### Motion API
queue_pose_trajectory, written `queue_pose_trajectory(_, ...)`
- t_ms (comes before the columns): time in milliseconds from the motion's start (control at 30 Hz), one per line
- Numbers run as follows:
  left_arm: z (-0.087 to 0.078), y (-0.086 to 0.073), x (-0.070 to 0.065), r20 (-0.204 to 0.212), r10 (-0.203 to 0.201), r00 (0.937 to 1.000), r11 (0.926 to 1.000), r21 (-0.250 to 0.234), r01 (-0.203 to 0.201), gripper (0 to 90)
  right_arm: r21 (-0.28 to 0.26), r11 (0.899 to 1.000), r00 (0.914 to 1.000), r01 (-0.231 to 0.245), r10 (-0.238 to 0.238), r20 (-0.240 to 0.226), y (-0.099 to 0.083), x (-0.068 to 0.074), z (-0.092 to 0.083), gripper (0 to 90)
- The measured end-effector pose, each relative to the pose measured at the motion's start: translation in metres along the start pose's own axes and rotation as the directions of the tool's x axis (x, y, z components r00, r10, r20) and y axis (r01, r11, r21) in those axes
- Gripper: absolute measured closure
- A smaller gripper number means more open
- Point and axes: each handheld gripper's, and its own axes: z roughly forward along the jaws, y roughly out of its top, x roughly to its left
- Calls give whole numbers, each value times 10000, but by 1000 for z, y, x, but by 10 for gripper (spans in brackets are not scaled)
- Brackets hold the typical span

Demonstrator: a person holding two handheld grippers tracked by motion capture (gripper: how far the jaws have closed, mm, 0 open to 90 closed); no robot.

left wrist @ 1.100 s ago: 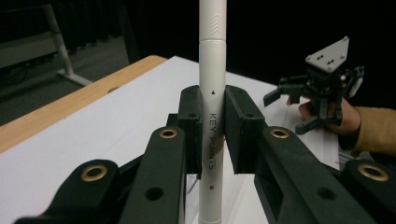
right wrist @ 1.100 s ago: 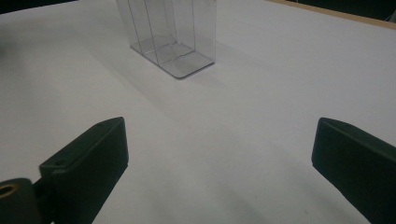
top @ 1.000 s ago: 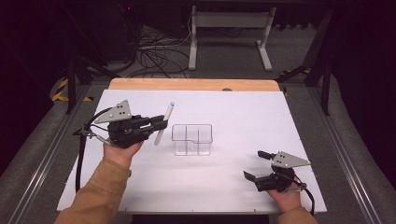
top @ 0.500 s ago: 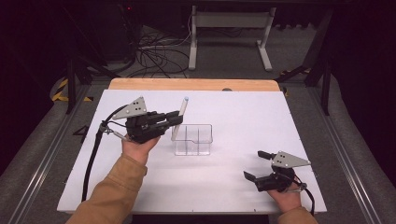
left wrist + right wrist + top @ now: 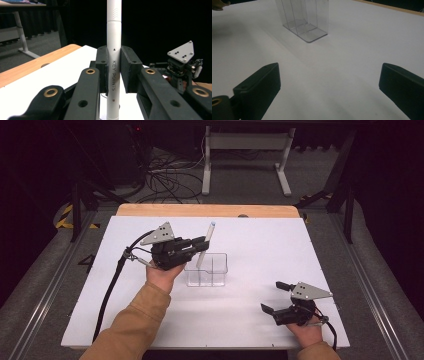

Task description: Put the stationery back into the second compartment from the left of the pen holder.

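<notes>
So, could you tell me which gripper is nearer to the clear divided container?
The left. The left gripper hangs at the clear container's left rim, shut on a white pen whose lower end is over it. The right gripper rests on the table, well apart toward the near right corner.

Bright overhead light on the white table point(image 5: 250, 320); dark surroundings, soft shadows, slight blur.

White-topped table point(image 5: 150, 320), bare wooden strip point(image 5: 200, 210) showing along its far edge. Clear plastic container point(image 5: 207, 270) with compartments stands directly on the white surface, about mid-table, a bit left of centre. Right gripper point(image 5: 272, 296) rests low at the near right corner, well apart from the container. Grey floor around the table.
</notes>
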Motion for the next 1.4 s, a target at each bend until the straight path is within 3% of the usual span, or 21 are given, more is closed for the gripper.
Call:
queue_pose_trajectory(400,17,-7,3,-206,-237,9995,9997,-8,237,779,-7,10000,10000,17,-17,-23,0,0,0,41)
queue_pose_trajectory(567,18,-8,4,-291,-147,9995,9999,48,148,779,-7,10000,10000,23,-23,-25,0,0,0,40)
queue_pose_trajectory(700,20,-12,5,-425,227,9988,9995,232,-217,779,-6,10000,10000,17,-17,-27,0,0,0,41)
queue_pose_trajectory(867,22,-18,7,-535,364,9979,9992,187,-354,778,-9,10000,10000,8,-8,-44,0,0,0,41)
queue_pose_trajectory(1100,25,-24,9,-536,194,9984,9993,317,-177,777,-8,10000,10000,11,-11,-60,0,0,0,41)
queue_pose_trajectory(1233,26,-29,11,-553,-98,9984,9996,263,112,776,-19,10000,10000,16,-16,-59,0,0,0,41)
queue_pose_trajectory(1400,26,-34,13,-593,-121,9982,9988,459,149,776,-18,10000,10000,31,-31,-59,0,0,0,41)
